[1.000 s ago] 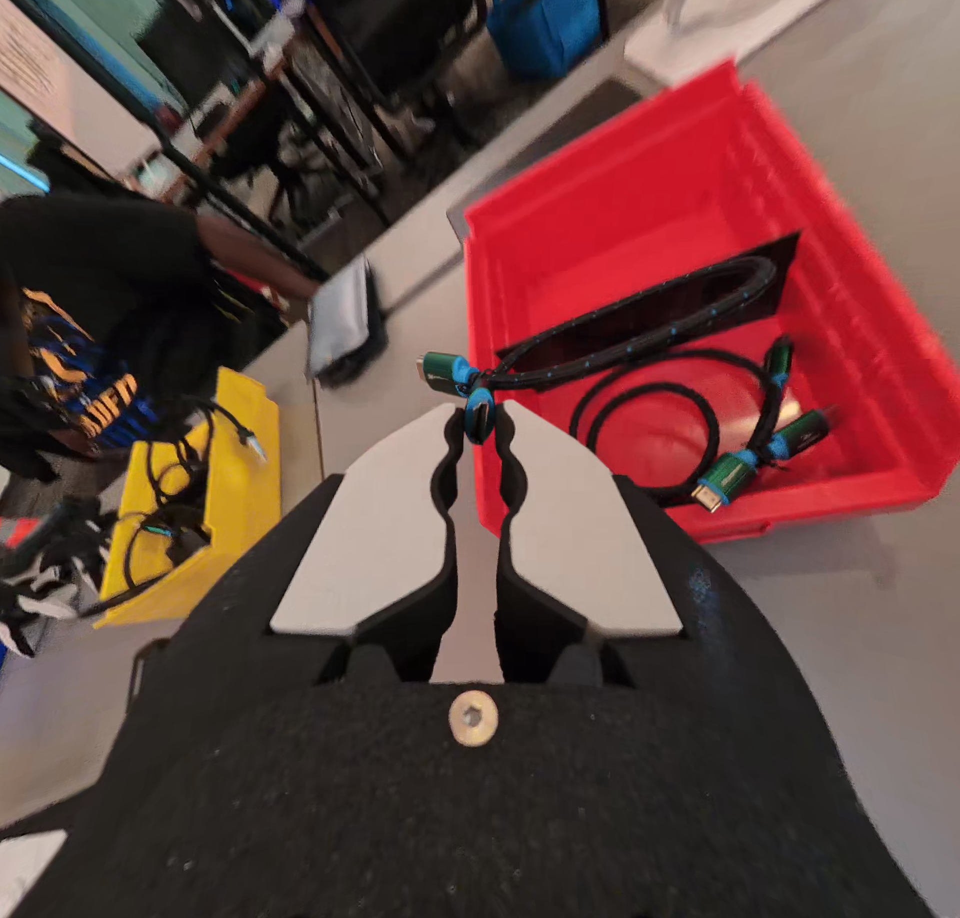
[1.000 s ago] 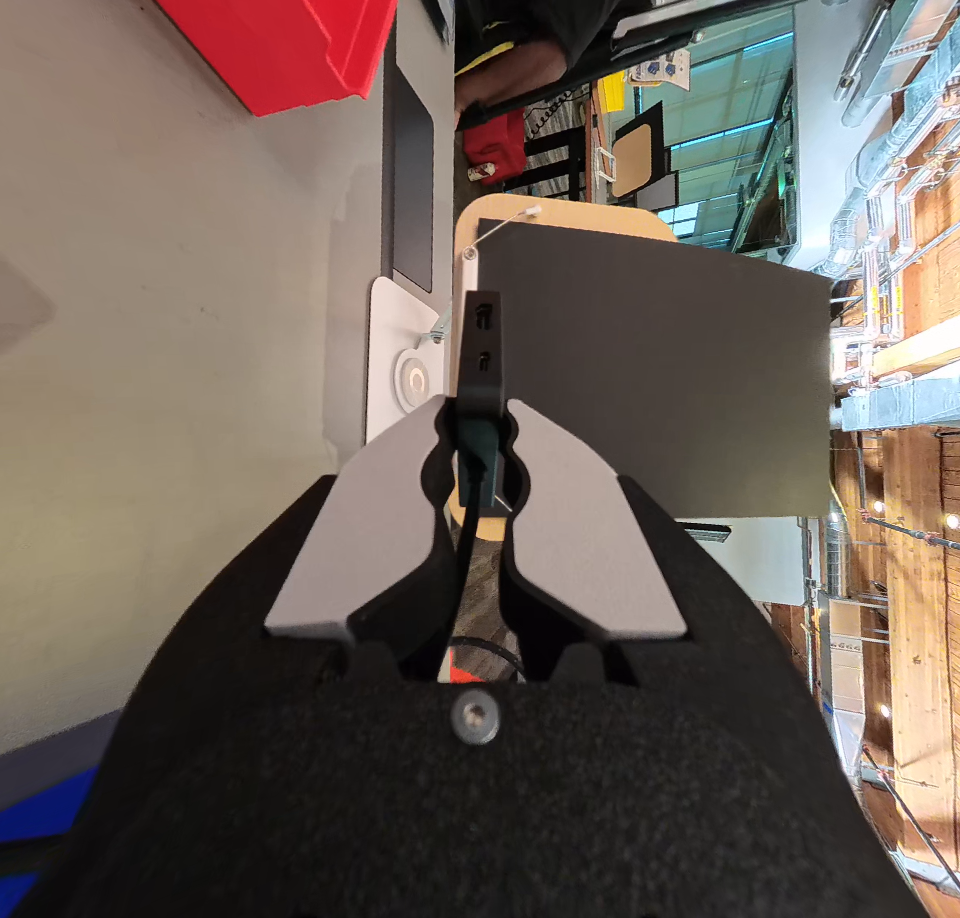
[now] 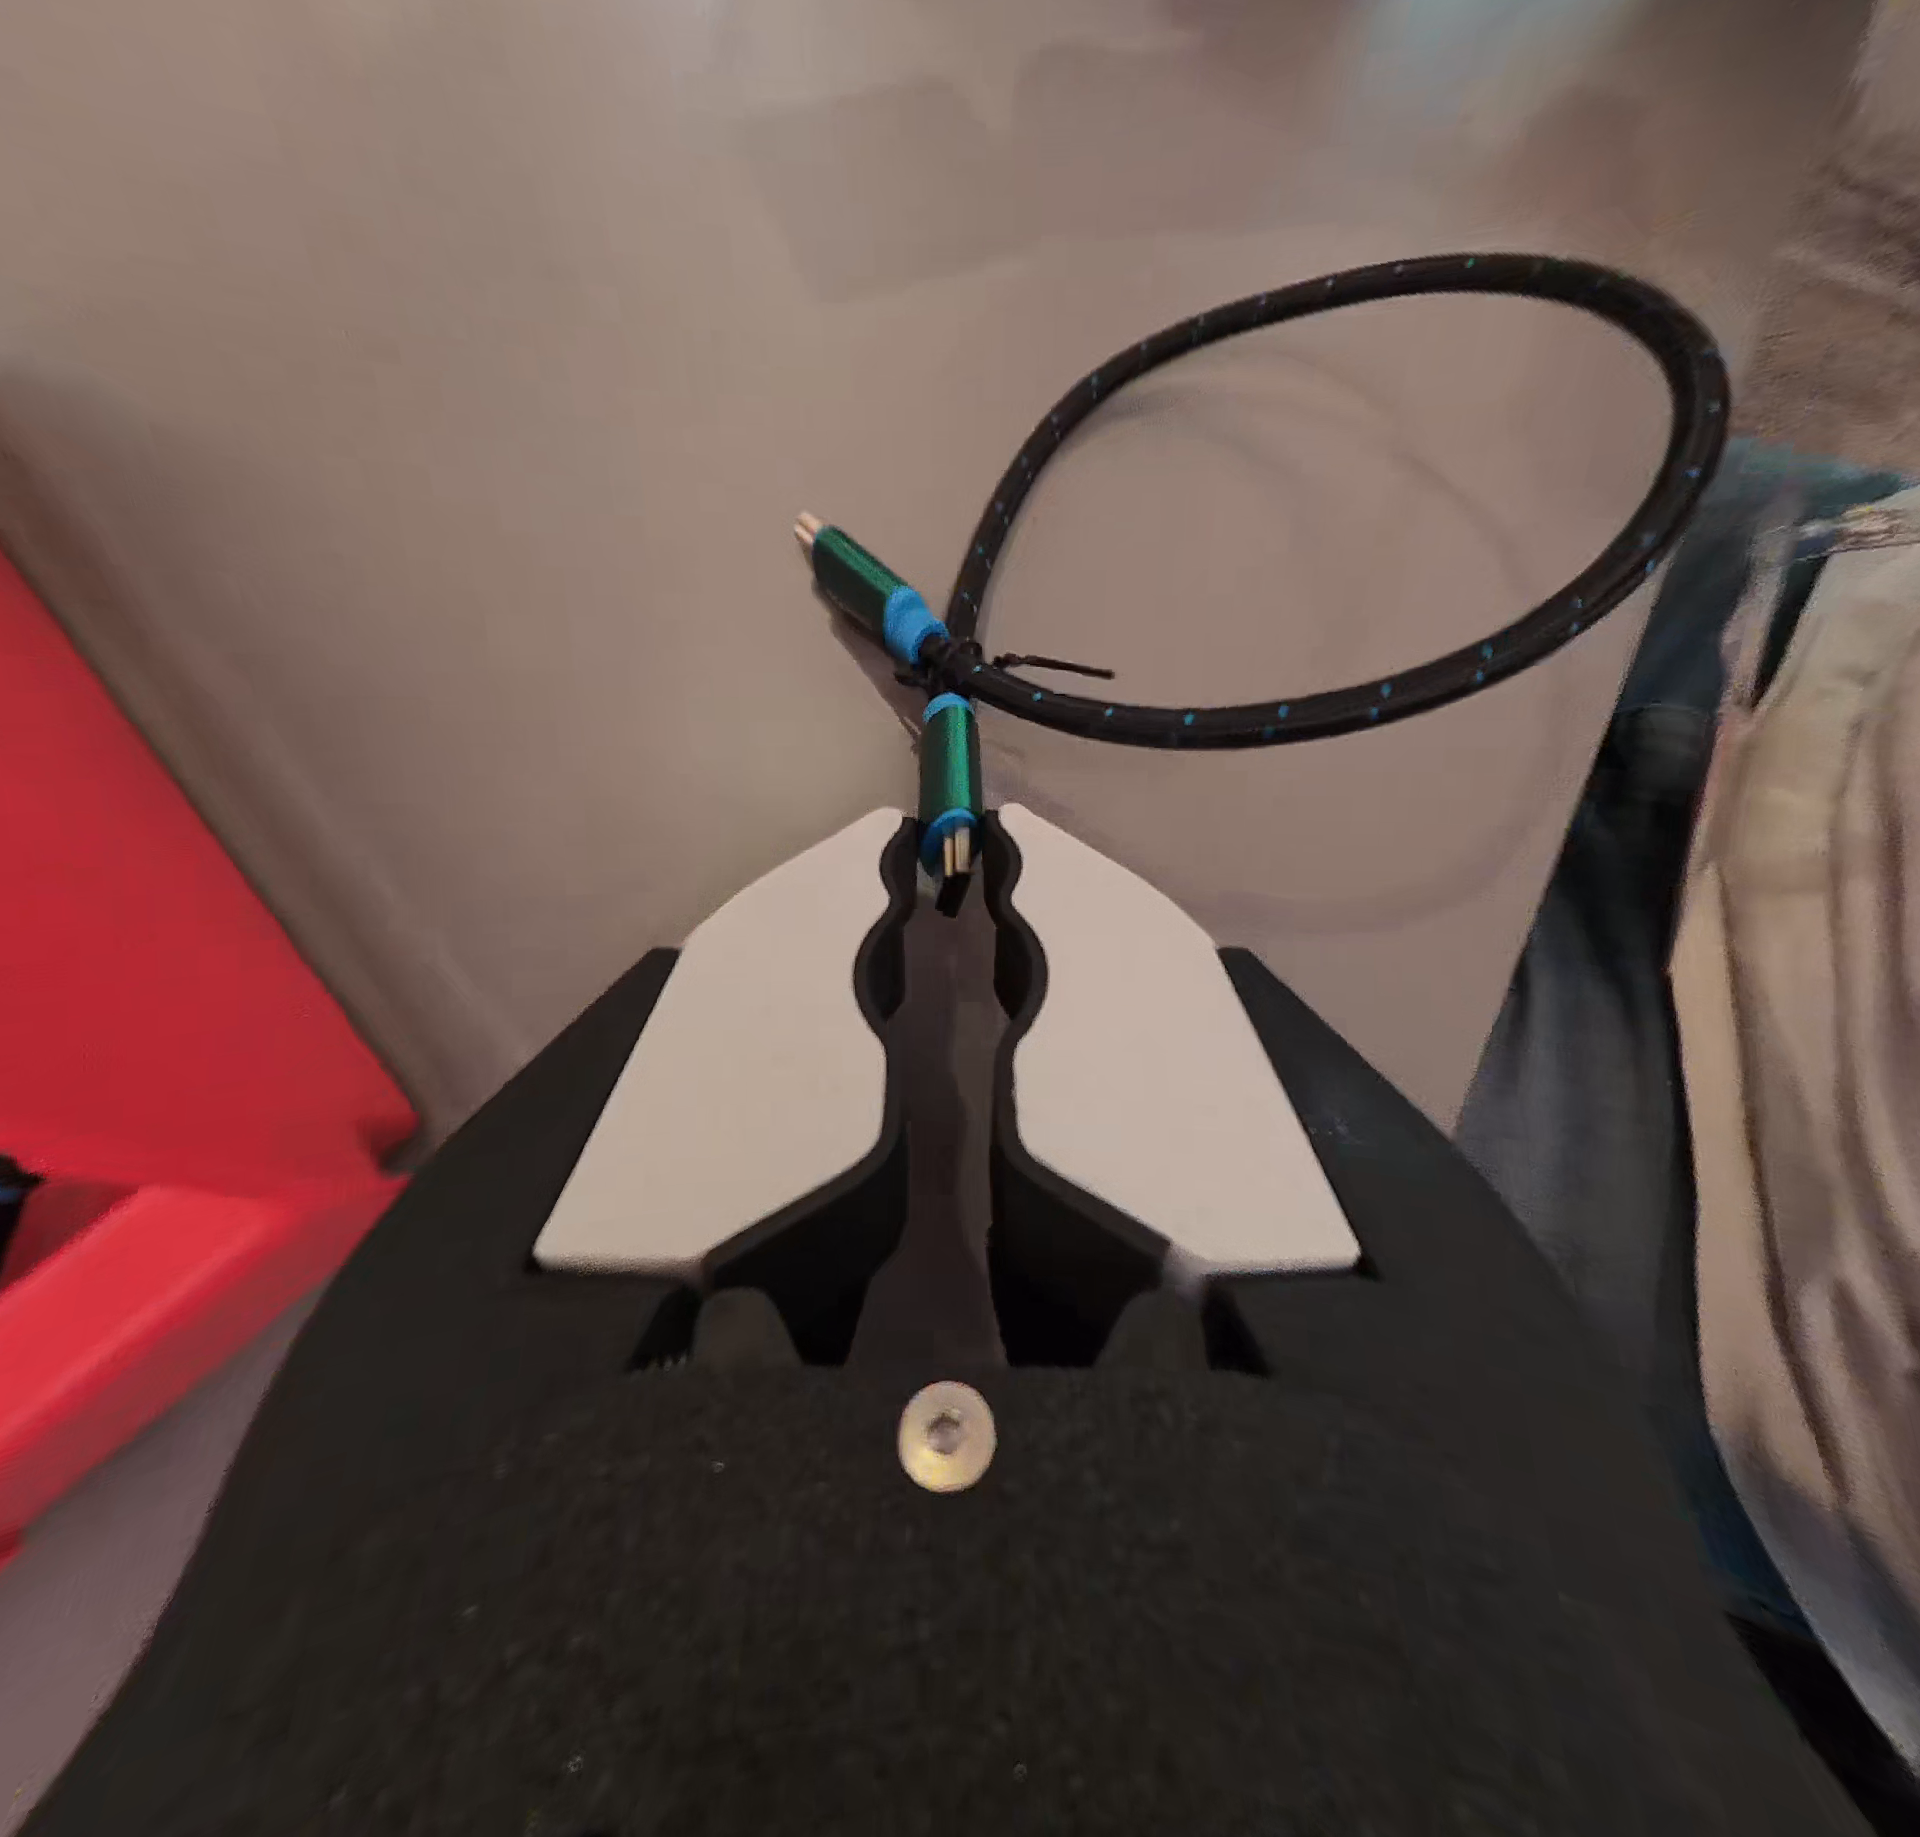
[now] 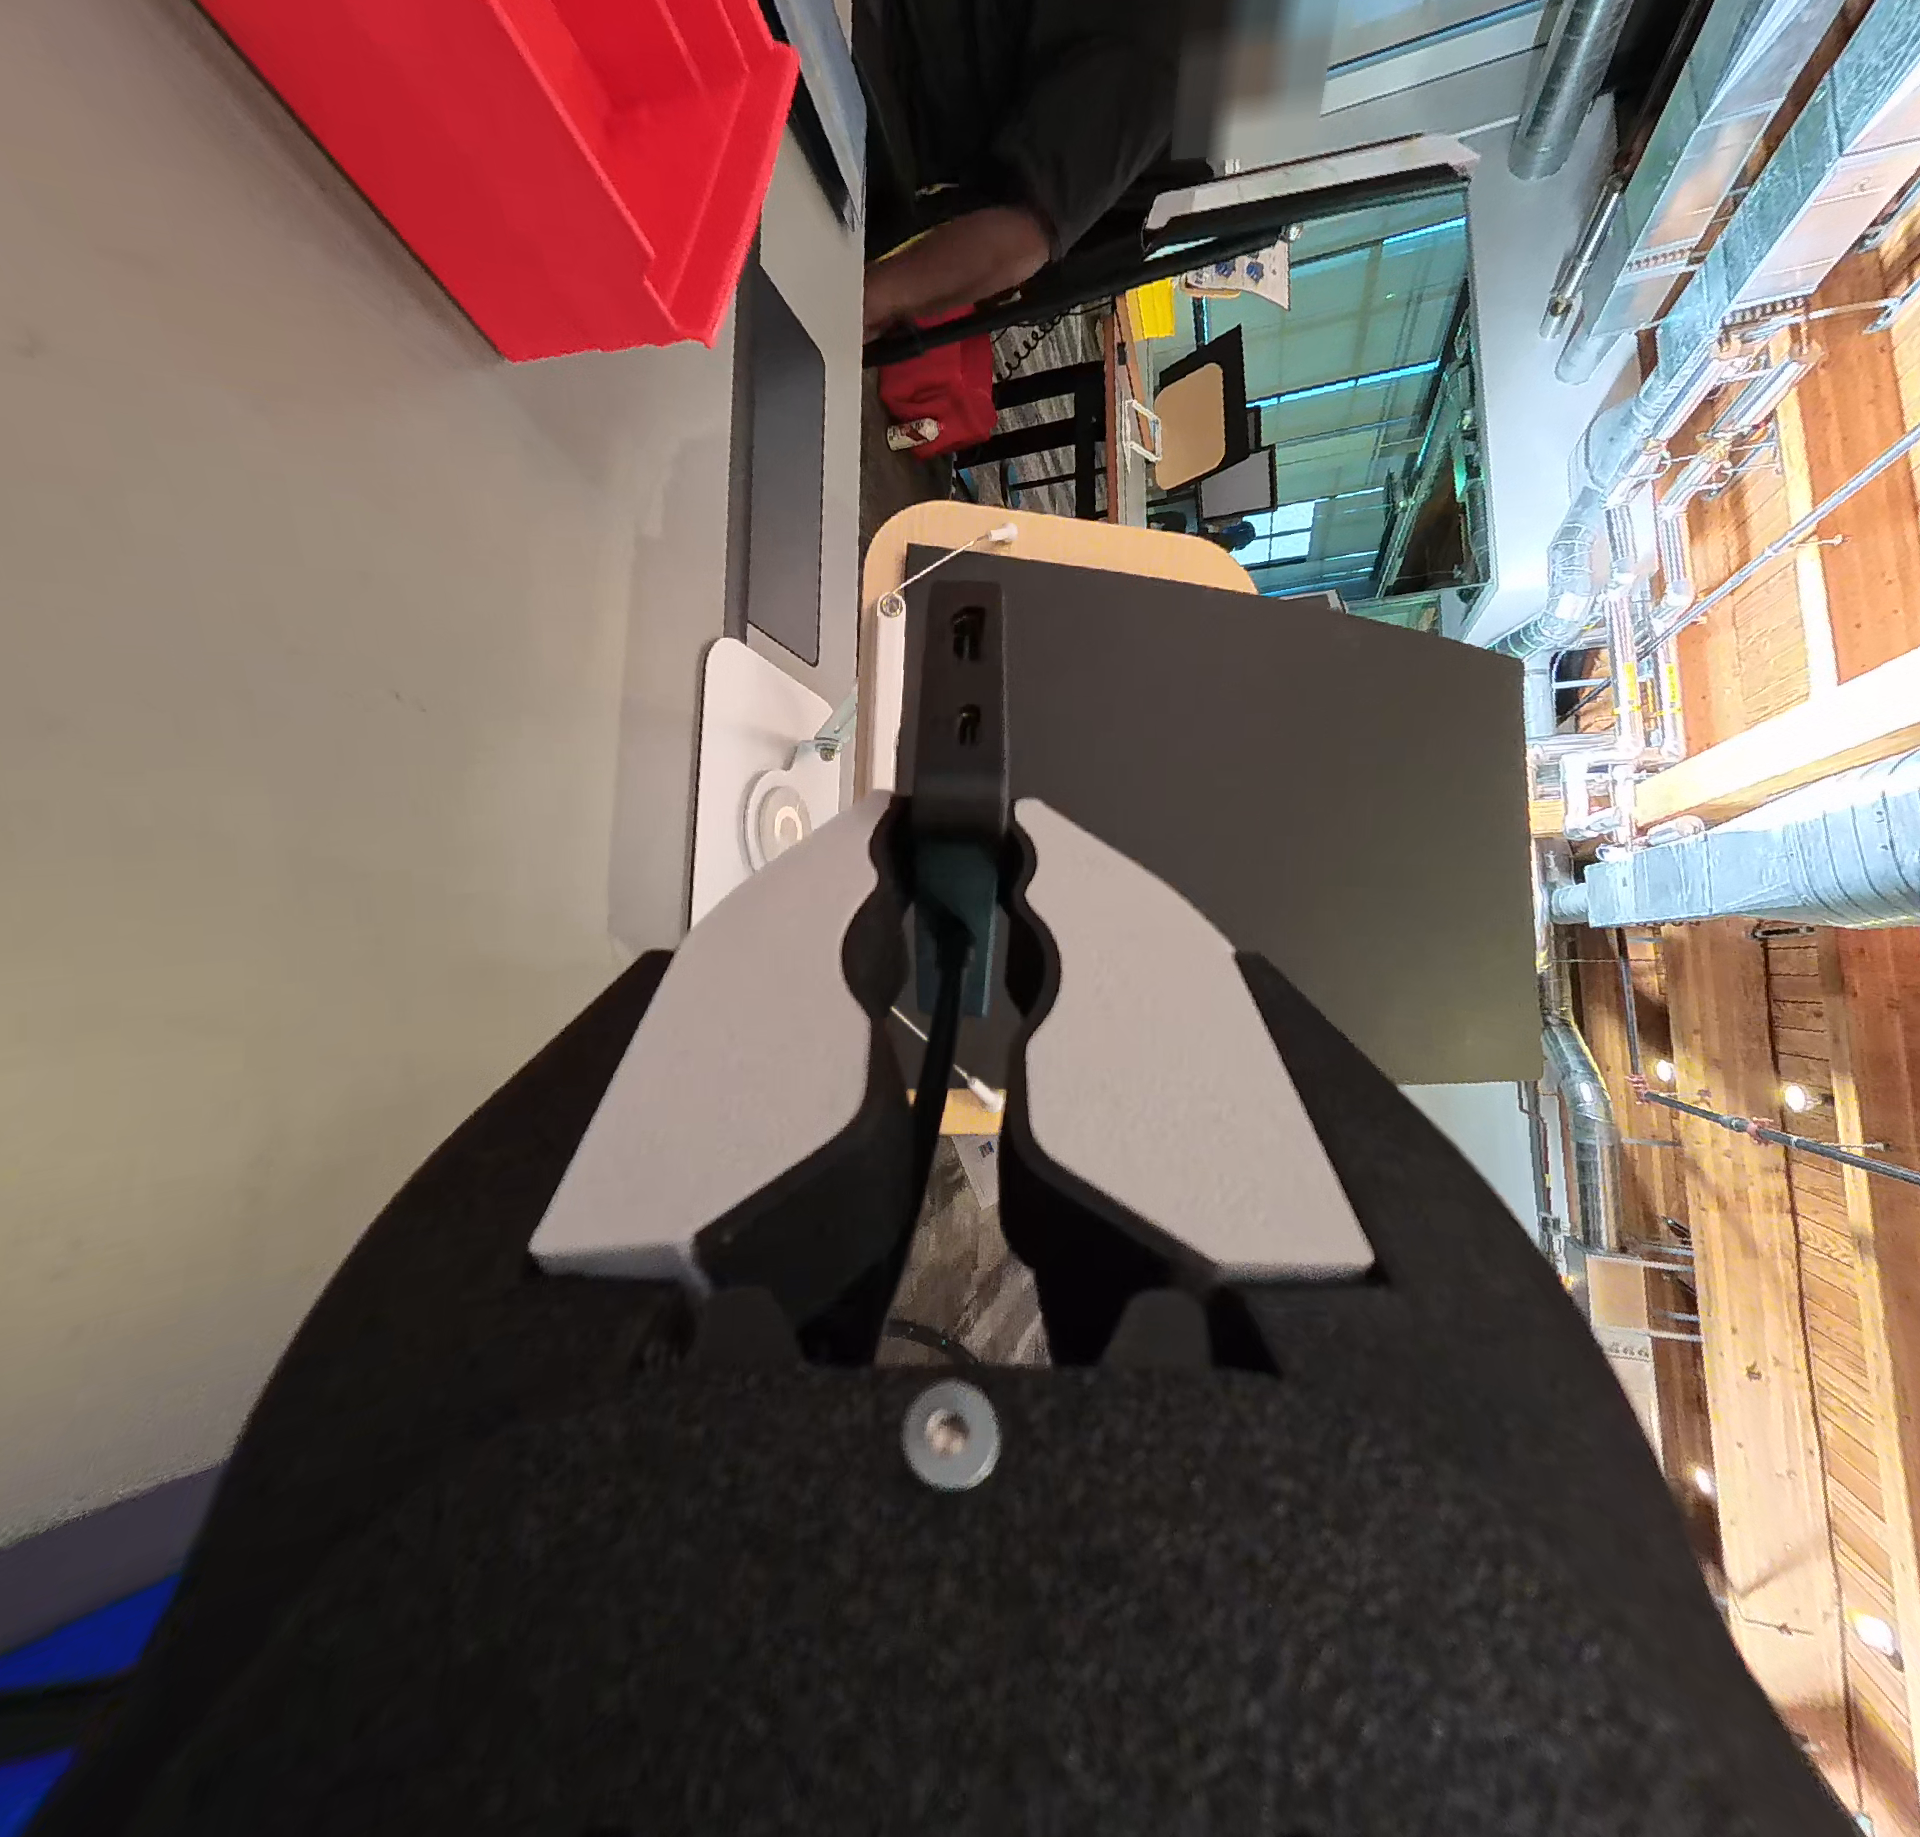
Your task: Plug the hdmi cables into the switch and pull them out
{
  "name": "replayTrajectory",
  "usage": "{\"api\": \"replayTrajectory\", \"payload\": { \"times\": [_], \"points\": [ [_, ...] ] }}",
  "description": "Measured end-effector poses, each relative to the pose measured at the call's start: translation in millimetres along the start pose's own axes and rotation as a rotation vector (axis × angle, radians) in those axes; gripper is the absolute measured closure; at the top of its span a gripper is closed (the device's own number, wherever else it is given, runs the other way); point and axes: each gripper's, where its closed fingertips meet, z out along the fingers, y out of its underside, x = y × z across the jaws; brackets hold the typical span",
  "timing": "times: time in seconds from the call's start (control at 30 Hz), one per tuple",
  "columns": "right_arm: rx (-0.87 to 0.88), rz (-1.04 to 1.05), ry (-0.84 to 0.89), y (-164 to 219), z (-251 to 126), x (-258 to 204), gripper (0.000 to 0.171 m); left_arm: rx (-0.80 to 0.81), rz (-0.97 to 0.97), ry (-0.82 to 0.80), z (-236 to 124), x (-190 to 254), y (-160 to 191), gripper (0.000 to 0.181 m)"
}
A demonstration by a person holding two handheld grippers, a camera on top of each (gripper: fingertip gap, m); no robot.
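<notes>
Both grippers pinching: left on cable, right on switch.
Left gripper (image 3: 948, 837) clamps 1 green plug of looped cable (image 3: 1455, 499) over the table (image 3: 416, 437), red bin (image 3: 135, 956) at left; right gripper (image 4: 951, 821) grips black switch (image 4: 961, 686), 2 ports showing.

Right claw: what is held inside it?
Inside the right claw sits the black switch, two empty ports showing on its exposed end. A dark plug with a black cord sits between the fingers; the switch's gripped end is covered.
</notes>
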Motion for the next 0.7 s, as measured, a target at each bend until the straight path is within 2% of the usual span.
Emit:
{"api": "replayTrajectory", "payload": {
  "times": [0.2, 0.43, 0.53, 0.63, 0.7],
  "points": [
    [0.015, 0.010, -0.003, -0.7, 1.2, -0.5, 0.156, -0.008, -0.081, -0.140, -26.8, -19.4, 4.3, 0.166],
    [0.010, -0.009, 0.001, -4.9, -0.3, -0.7, 0.156, 0.106, -0.165, -0.352, -58.6, -37.1, -3.9, 0.165],
    [0.012, -0.016, 0.000, -8.1, -0.7, -1.4, 0.156, 0.111, -0.270, -0.404, -58.6, -39.1, -8.6, 0.179],
    [0.012, -0.021, -0.003, -9.2, 0.0, -2.3, 0.156, 0.134, -0.304, -0.374, -47.3, -29.3, -24.4, 0.168],
    [0.009, -0.019, -0.006, -7.7, 1.0, -3.1, 0.156, 0.098, -0.341, -0.305, -30.6, -18.1, -32.1, 0.151]
  ]
}}
